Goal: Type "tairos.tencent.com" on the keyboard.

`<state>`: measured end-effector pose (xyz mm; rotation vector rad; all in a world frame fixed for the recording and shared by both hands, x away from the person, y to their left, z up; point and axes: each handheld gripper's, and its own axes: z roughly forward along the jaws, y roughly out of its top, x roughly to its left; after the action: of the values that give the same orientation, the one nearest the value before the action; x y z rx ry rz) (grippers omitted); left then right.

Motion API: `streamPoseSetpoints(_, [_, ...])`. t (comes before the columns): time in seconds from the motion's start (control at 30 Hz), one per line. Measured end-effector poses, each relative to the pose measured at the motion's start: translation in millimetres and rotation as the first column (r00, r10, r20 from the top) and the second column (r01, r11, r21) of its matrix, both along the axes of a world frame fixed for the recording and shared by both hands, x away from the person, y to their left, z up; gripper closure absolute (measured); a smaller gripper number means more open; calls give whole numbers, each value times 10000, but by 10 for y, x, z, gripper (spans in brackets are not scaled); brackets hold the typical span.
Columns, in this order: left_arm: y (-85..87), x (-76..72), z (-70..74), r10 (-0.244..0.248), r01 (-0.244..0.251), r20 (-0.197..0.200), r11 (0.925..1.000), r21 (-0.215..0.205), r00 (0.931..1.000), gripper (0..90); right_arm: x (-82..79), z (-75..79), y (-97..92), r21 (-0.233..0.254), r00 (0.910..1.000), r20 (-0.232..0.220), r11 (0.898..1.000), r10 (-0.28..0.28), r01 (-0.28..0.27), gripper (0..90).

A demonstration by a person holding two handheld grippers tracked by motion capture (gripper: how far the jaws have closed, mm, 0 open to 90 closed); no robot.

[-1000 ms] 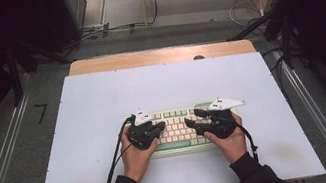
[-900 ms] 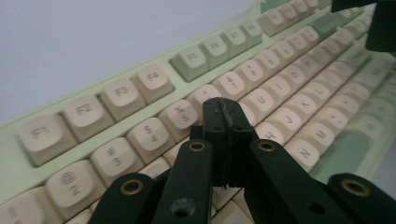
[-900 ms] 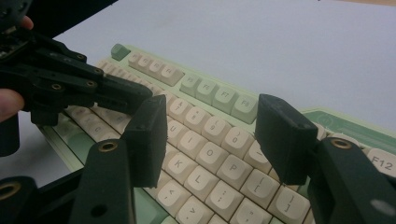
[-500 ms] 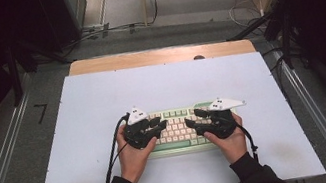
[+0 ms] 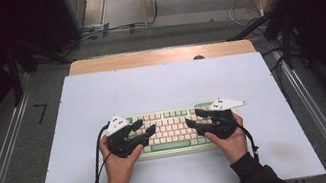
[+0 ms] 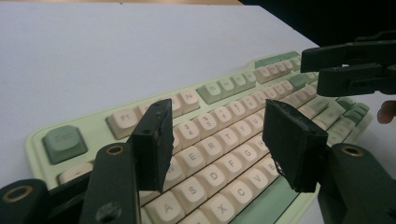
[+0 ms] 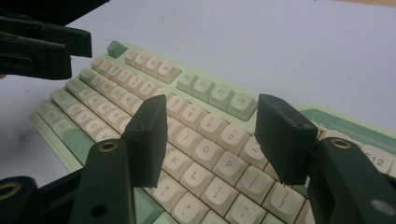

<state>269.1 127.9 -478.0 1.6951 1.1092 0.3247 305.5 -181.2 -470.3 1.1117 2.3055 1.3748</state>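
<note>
We see 2 grippers, left point(image 5: 144, 126) and right point(image 5: 195, 118), jaws open, empty, over the keyboard point(image 5: 171, 120) on the bench point(image 5: 160, 84).

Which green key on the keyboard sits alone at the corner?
The Esc key, a lone green cap at the keyboard's top-left corner; the other green keys sit in rows.

Open white worktop point(image 5: 160, 84) stretching beyond and to either side of the keyboard point(image 5: 172, 128), left gripper point(image 5: 144, 126) and right gripper point(image 5: 192, 119) over opposite ends of its keys, a gap of uncovered keys between them
</note>
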Motion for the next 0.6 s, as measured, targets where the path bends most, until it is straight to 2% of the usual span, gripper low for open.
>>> streamPoseSetpoints(0.17, [94, -30, -35, 144, -146, -67, 9995, -278, 9999, 420, -5, 0, 3, -37, 10000, 28, 10000, -2, 2, 427])
streamPoseSetpoints(0.37, [108, -76, -113, 205, -206, 49, 9996, 194, 9998, 419, -16, -3, 14, -118, 10000, 62, 9999, 49, -48, 431])
streamPoseSetpoints(0.5, [130, -111, -120, 237, -240, 181, 9996, 171, 9996, 417, -26, 1, 10, -163, 9999, 115, 9998, 81, -79, 457])
streamPoseSetpoints(0.6, [134, -129, -137, 161, -164, 151, 9997, 200, 9998, 417, -40, 8, 5, -253, 9997, 258, 9997, 19, -13, 512])
